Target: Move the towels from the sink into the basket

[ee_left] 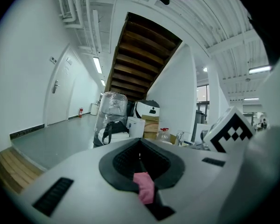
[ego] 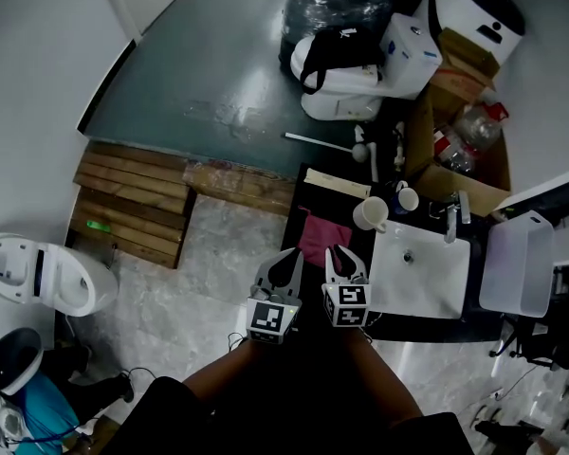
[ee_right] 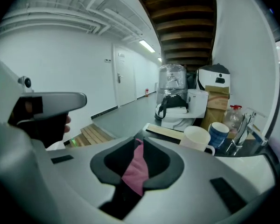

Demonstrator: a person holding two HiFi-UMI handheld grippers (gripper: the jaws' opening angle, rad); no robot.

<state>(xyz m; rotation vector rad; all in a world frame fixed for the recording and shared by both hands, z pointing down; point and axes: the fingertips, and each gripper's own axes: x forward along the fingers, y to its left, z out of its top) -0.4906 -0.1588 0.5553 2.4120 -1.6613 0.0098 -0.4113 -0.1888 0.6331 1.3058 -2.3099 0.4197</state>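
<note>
Gripping one pink towel (ego: 323,239) from both sides, over the dark counter (ego: 302,197) just left of the sink (ego: 446,297).

Clamped on a fold of the cloth at left gripper (ego: 290,257) and right gripper (ego: 335,254) alike, jaws together on it. Judged light, limp, not slippery, not fragile; likely to sag and trail, so best pinched at an edge or corner, with two holds to spread it. Sink: only the drain showing, no further towel visible. White basket (ego: 517,263) right of the sink: apparently empty, interior hard to read. White mug (ego: 370,213) and blue mug (ego: 408,198) by the faucet, contents unseen.
</note>
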